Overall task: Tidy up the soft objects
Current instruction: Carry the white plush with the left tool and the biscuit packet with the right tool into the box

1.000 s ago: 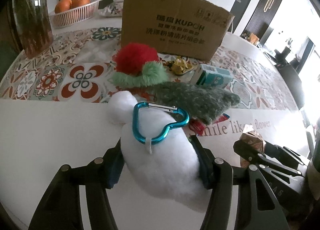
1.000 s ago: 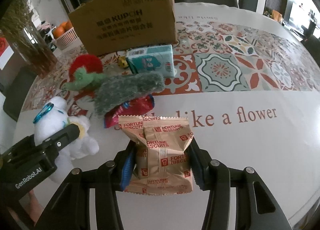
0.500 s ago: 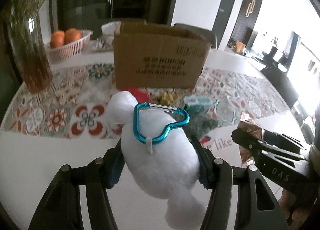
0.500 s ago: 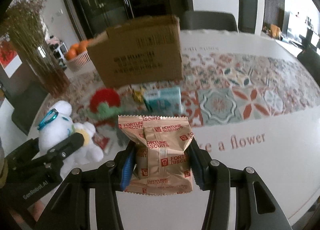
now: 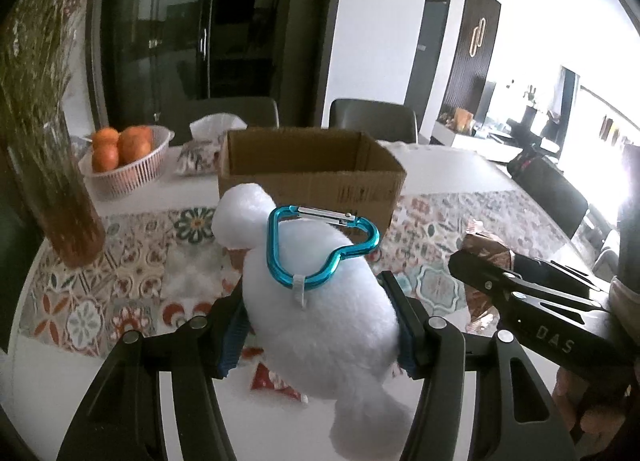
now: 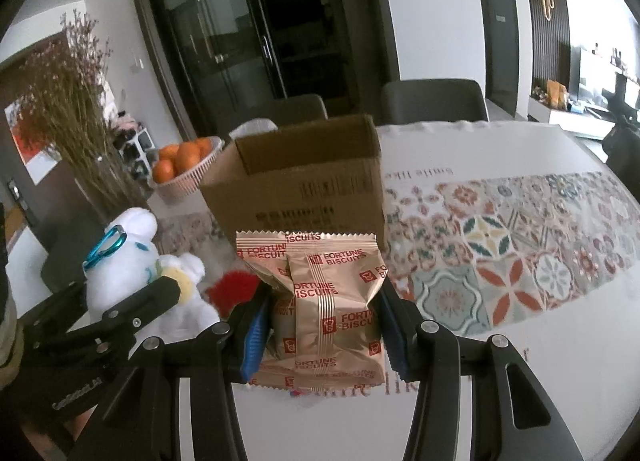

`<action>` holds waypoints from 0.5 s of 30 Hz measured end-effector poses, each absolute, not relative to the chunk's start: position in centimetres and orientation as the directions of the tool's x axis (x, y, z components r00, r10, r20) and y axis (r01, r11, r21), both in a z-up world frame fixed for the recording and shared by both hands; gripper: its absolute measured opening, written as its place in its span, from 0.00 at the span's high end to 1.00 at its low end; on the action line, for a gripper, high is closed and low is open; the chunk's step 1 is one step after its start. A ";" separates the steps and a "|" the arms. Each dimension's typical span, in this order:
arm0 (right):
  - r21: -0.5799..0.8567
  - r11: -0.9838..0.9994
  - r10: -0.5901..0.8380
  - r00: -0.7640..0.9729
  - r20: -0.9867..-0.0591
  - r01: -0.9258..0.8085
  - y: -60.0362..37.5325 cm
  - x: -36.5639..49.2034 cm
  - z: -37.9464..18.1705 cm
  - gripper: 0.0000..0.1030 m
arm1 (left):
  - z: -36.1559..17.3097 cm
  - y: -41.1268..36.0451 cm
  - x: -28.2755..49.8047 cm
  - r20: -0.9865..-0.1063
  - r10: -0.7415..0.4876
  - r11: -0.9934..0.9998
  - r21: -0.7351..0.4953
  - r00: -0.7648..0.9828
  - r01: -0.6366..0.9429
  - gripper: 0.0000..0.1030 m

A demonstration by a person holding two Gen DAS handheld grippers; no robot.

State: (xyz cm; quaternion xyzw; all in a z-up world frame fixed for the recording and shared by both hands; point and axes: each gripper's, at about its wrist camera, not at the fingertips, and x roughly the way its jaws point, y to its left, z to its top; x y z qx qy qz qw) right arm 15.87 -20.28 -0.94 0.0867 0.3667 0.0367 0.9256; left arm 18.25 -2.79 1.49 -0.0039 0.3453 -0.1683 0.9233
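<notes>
We record both claws loaded and raised above the surface [image 6: 520, 165], with the open cardboard box [image 5: 308, 177] taken as our landmark. The left claw [image 5: 320, 325] is clamped on a white plush toy [image 5: 320, 301]; its blue pads press into the toy's sides, and a blue heart-shaped carabiner [image 5: 320, 245] hangs from a white loop on the toy's back. In the left wrist view the toy sits in front of the box, and its round head overlaps the box's near wall. The right claw [image 6: 320, 325] is clamped on a gold packet printed FORTUNE BISCUITS [image 6: 324, 309], held upright between blue pads, directly in front of the box in the right wrist view. We see the box standing with its top flaps open; its inside is dark and we cannot tell its contents. Left of the box stand a basket of oranges [image 5: 124, 161] and a glass vase of dried stems [image 5: 48, 141]. Below the box in the right wrist view, a red fuzzy object [image 6: 232, 289] lies on the patterned runner [image 6: 500, 261], between the two claws. Behind the box we note two dark chairs [image 6: 432, 101].
</notes>
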 end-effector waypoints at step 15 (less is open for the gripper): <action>0.181 0.982 0.150 0.784 -0.602 -0.049 -19.8 21.2 3.9 0.51 | 6.3 -2.7 23.5 -0.571 -0.313 0.939 -0.067 0.759 0.337 0.42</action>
